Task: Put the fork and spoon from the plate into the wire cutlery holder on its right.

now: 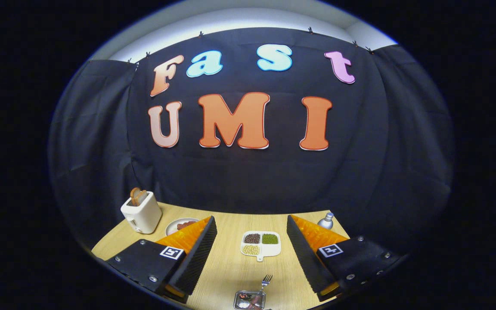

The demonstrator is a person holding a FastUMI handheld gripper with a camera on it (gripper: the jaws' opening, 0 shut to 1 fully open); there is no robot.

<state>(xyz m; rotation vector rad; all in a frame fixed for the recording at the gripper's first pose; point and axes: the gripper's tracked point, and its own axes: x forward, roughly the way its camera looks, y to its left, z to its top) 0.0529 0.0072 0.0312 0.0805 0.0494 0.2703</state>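
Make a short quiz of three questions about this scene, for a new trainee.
1. True or false: the tongs are shut on the fork.
2. What stands in the toaster? A) bread slices B) a spoon C) a bottle
3. Fill in: the divided dish beyond the fork has ___ filled compartments.

Key
1. False: the tongs are wide open, and the fork lies untouched between the two fingers.
2. A
3. three
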